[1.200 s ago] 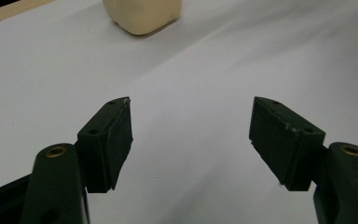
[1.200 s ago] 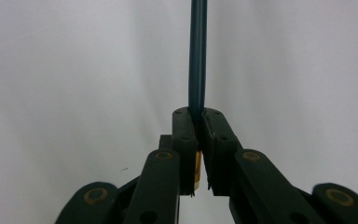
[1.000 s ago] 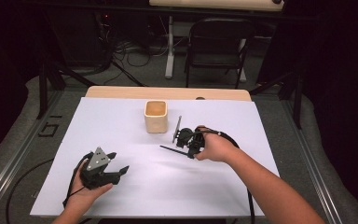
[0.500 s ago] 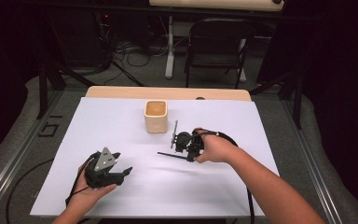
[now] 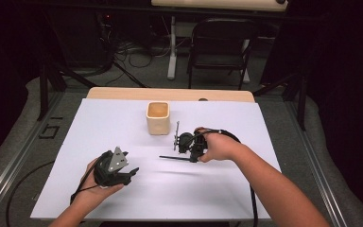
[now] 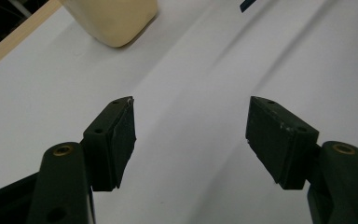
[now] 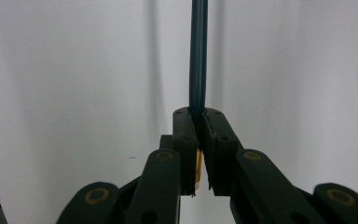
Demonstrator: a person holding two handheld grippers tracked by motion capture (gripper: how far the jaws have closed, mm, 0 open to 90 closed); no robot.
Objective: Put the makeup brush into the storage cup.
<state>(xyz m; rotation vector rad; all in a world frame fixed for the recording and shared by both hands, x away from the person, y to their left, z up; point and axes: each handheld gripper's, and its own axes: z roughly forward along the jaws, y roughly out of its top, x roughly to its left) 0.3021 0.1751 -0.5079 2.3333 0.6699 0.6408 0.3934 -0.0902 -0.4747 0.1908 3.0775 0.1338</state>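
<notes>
One white sheet covers wooden table; left gripper fingers spread, empty; right gripper fingers clamp pen.

Worktop: white sheet cover, matt, smooth, paper-like; bare wood strip along far edge. Cup: cream, smooth, slight sheen, ceramic or plastic, cannot tell which. Left claw: black plastic, matt; pads dark, rubbery-looking, scuffed at edges; brass-coloured pivot pins. Right claw: same black matt plastic, brass-coloured pins. Rod between its pads: dark teal, smooth, semi-gloss. Grey plate on left claw: flat, matt.
</notes>
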